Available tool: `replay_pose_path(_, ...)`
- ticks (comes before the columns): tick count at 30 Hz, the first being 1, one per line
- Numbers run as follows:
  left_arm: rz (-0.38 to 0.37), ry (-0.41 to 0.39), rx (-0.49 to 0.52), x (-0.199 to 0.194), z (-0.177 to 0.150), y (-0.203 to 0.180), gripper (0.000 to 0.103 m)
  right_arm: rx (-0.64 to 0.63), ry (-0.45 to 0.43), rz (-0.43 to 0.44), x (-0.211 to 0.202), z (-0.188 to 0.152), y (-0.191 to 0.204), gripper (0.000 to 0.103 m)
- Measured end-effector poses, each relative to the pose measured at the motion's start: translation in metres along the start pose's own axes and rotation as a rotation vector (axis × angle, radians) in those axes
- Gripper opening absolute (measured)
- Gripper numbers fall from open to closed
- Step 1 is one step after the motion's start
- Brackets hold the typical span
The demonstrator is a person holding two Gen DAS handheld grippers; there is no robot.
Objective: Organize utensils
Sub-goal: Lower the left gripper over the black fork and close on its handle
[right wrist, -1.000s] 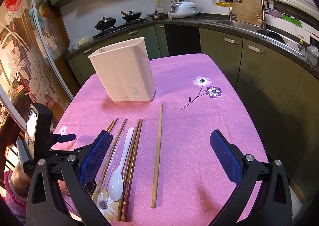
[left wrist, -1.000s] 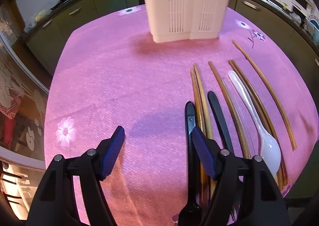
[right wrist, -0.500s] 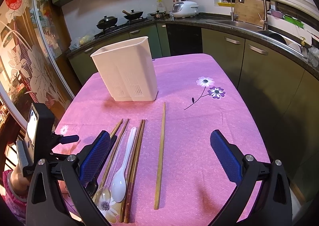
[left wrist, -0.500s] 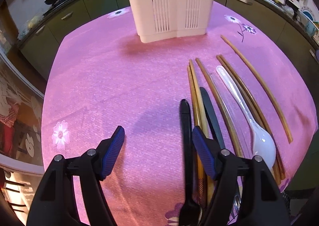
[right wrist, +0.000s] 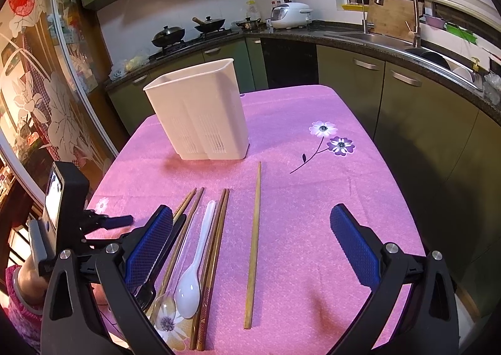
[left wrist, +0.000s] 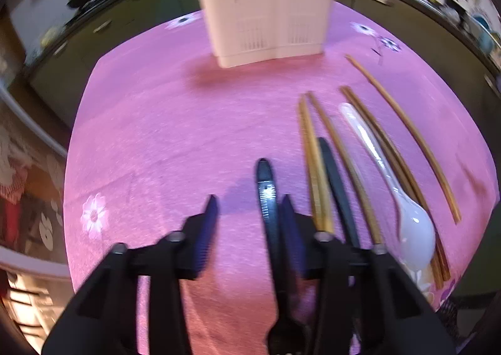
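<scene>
A white slotted utensil holder (left wrist: 266,4) (right wrist: 200,117) stands at the far side of the pink table. Wooden chopsticks (left wrist: 313,167) (right wrist: 253,242), a white spoon (left wrist: 391,182) (right wrist: 194,261) and two black utensils lie in a row on the cloth. My left gripper (left wrist: 247,214) is partly closed, its jaws straddling a black utensil's handle (left wrist: 266,195) that lies against the right finger; the view is blurred. It also shows in the right wrist view (right wrist: 116,221). My right gripper (right wrist: 250,229) is wide open and empty above the chopsticks.
The table has a pink flowered cloth (right wrist: 313,198). Green kitchen cabinets (right wrist: 350,79) and a counter with a sink surround it on the far and right sides. A second black utensil (left wrist: 335,179) lies between the chopsticks.
My left gripper's jaws have narrowed and shifted right, so the black utensil's handle now lies between them. The right gripper has barely moved.
</scene>
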State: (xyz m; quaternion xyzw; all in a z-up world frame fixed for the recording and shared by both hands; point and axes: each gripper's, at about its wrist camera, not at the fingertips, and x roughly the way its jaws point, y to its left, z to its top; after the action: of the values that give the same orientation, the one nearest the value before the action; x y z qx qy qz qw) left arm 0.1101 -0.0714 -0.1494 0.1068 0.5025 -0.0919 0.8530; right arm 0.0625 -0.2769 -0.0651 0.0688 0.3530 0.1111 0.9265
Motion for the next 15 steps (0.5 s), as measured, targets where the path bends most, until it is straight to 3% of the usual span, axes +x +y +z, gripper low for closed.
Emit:
replay_pose_path(7, -0.079, 0.020, -0.013, 0.004, 0.008, -0.001, 0.029, -0.016, 0.008, 0.004, 0.001, 0.000, 0.004, 0.099)
replay_pose_path(10, -0.091, 0.020, -0.010, 0.005, 0.009, -0.003, 0.020, -0.016, 0.018, 0.011, 0.002, 0.000, 0.004, 0.099)
replay_pose_path(11, -0.085, 0.020, -0.006, 0.005, 0.009, -0.004, 0.013, -0.020, 0.025, 0.016, 0.004, 0.000, 0.005, 0.099)
replay_pose_path(15, -0.075, 0.011, 0.004, 0.004, 0.007, -0.003, 0.012, -0.045, 0.043, 0.029, 0.010, 0.002, 0.015, 0.099)
